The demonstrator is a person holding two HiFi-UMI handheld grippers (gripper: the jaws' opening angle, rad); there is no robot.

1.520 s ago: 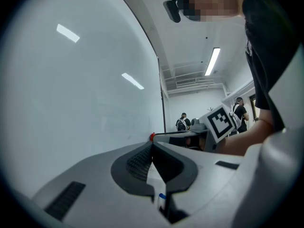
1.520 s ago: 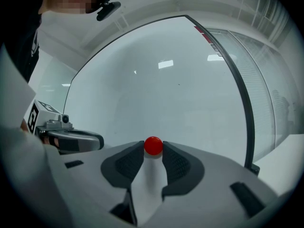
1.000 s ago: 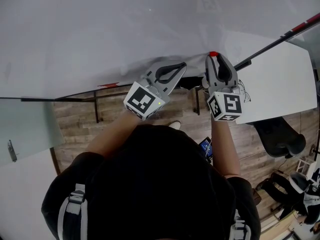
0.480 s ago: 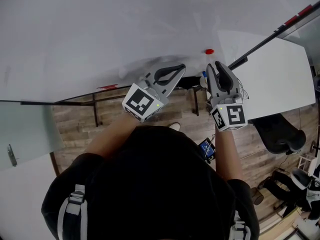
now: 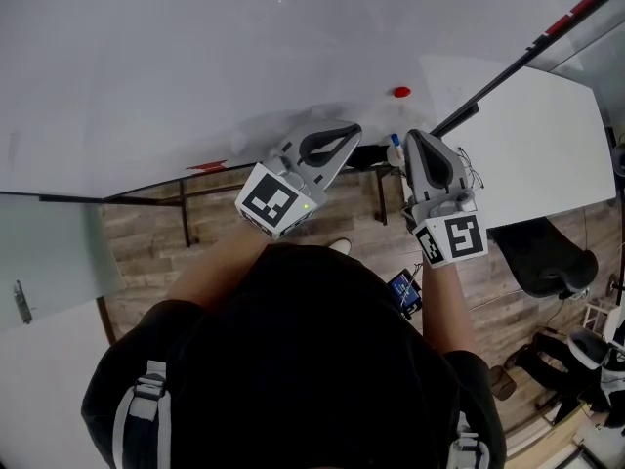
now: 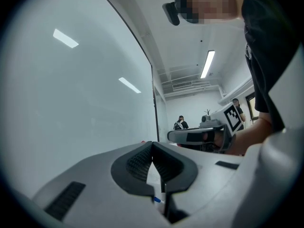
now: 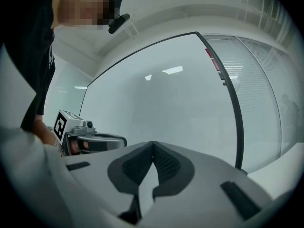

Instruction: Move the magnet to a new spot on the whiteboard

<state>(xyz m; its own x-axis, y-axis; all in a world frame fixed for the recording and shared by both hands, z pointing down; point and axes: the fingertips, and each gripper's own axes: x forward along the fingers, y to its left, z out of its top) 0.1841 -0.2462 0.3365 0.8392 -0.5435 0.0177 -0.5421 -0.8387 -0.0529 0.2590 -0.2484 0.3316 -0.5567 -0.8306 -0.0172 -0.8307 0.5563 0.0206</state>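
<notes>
One small red magnet (image 5: 401, 92) on the whiteboard (image 5: 195, 57); left gripper (image 5: 355, 129), right gripper (image 5: 413, 136): jaws pressed together, empty.

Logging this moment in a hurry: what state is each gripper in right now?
Left gripper: closed, nothing between its jaws.
Right gripper: closed, empty; the red magnet sits on the whiteboard, apart from it.

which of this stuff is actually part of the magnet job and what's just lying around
Part of the job:
red magnet
whiteboard
right gripper, shut, empty, clear of the magnet

Just lying about:
blue-tipped marker at the board's lower edge
black office chair
left gripper, shut, holding nothing
</notes>
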